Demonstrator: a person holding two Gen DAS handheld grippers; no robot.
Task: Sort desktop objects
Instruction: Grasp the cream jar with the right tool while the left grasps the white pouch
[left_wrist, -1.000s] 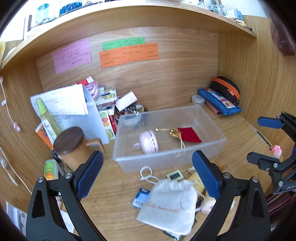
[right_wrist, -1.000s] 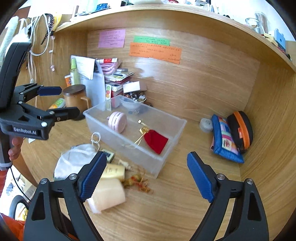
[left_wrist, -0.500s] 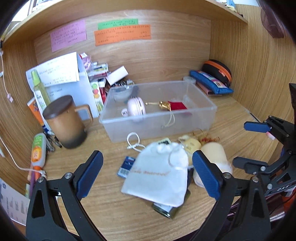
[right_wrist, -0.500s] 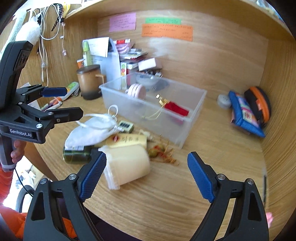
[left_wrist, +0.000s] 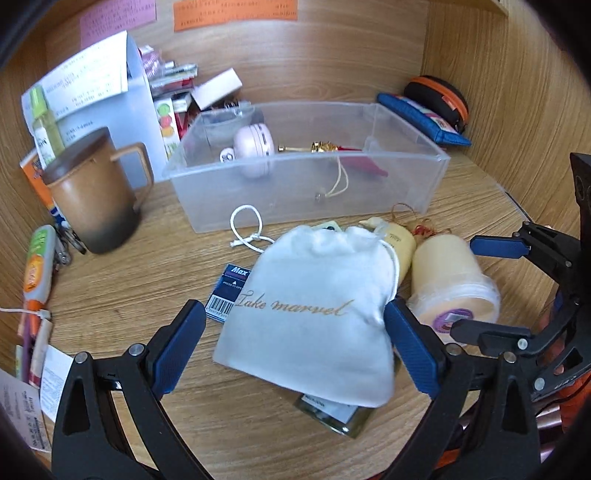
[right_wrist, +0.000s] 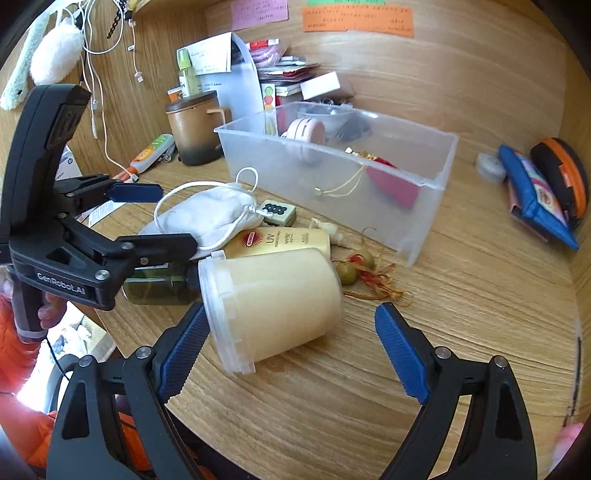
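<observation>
Between the gaping right gripper (right_wrist: 288, 354) jaws, a cream plastic tub (right_wrist: 273, 306) is lying sideways (rigid, probably slippery; grip its body); the left gripper (left_wrist: 295, 347), equally spread, is framing a soft white drawstring pouch (left_wrist: 314, 310) before the clear plastic bin (left_wrist: 406, 184).

Orange wall note (left_wrist: 236, 13), pink note (left_wrist: 118, 18)

Wooden desk (right_wrist: 461, 332) carries a clear plastic bin (left_wrist: 406, 192), a brown mug (left_wrist: 92, 199) to its left, a cream jar (right_wrist: 273, 306) on its side, and a green bottle (right_wrist: 159, 288) under the white pouch (left_wrist: 314, 310).
</observation>
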